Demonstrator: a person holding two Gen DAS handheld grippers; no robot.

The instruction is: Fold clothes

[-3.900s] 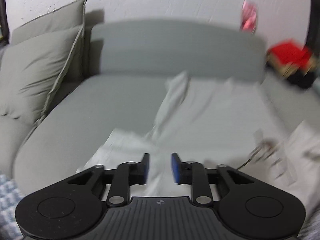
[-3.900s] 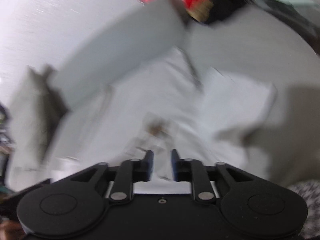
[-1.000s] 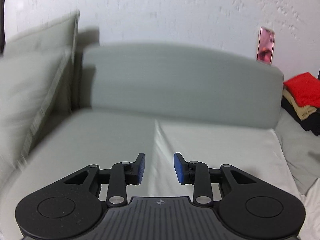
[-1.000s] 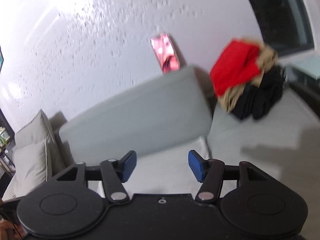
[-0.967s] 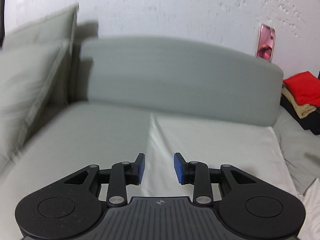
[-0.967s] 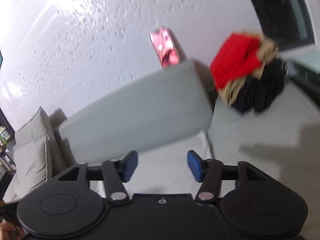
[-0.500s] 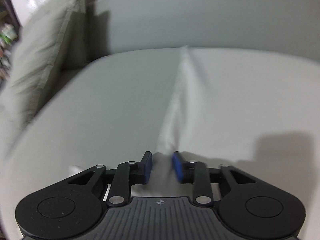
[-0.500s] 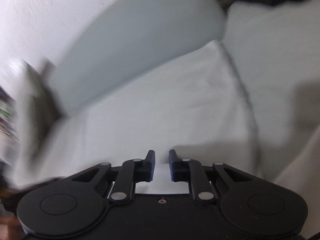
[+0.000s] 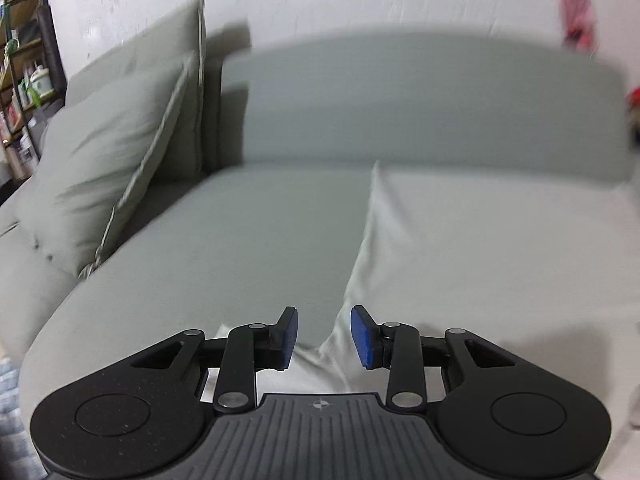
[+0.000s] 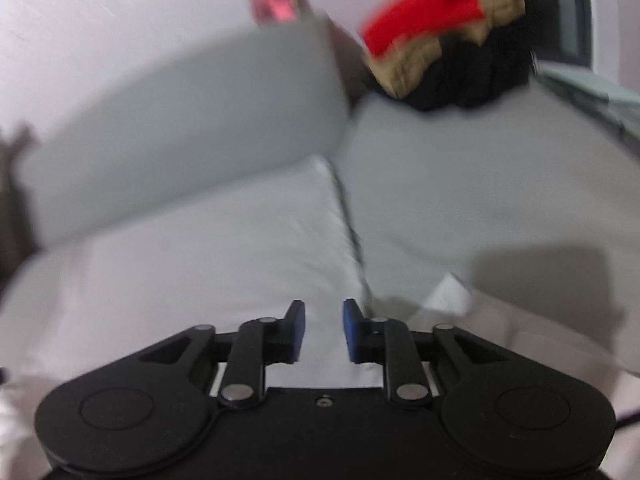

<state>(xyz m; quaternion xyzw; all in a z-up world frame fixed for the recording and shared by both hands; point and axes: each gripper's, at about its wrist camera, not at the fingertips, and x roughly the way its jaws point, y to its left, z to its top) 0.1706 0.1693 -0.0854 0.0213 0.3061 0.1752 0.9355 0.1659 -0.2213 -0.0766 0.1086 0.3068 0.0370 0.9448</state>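
A white garment (image 9: 500,248) lies spread flat on the grey sofa seat (image 9: 248,240). Its left edge runs from the backrest down to my left gripper (image 9: 324,336). That gripper hovers at the garment's near left corner, open, with nothing between its blue pads. In the right wrist view the same garment (image 10: 220,248) fills the seat ahead, and its right edge runs just right of my right gripper (image 10: 324,330). The right gripper's jaws stand a narrow gap apart, open and holding nothing. A white cloth corner (image 10: 448,292) sticks up to its right.
Two grey cushions (image 9: 112,168) lean at the sofa's left end, with a shelf (image 9: 24,60) beyond them. The backrest (image 9: 420,100) closes off the far side. A pile of red, tan and black clothes (image 10: 440,40) sits at the right end.
Half a second ago both grippers were low over the garment with jaws nearly together. Both have since risen and tilted up, and their jaws have widened.
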